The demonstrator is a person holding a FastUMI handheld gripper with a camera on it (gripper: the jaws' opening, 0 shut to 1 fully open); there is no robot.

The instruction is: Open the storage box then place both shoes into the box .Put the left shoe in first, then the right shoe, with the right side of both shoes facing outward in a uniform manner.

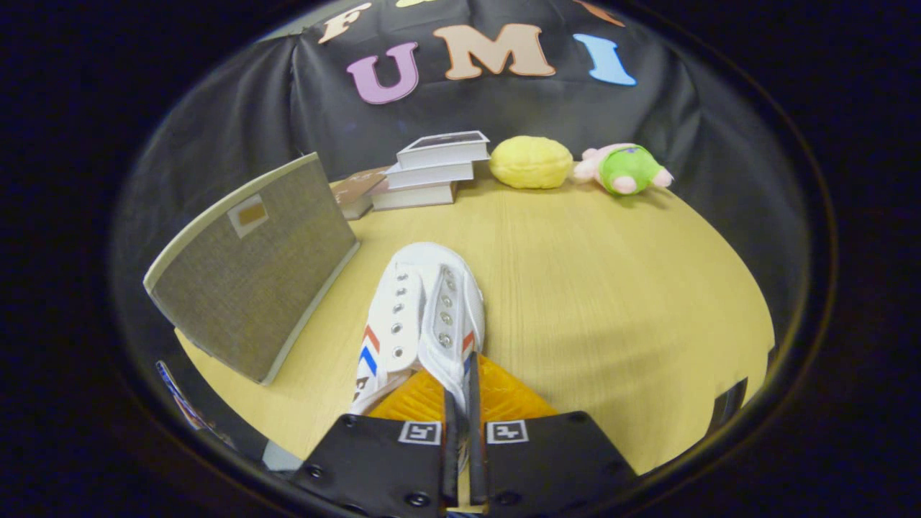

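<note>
Gripper view: I see my gripper (pixel 461 403) clamped on the white shoe (pixel 424 316) by its upper edge, above the table (pixel 611 302), beside the storage box (pixel 252 273).

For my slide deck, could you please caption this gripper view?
Gripper shut on a white shoe above the table, storage box alongside.

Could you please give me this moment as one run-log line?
gripper: shut on white sneaker | sneaker: held above table | storage box lid: raised, left of sneaker
</note>
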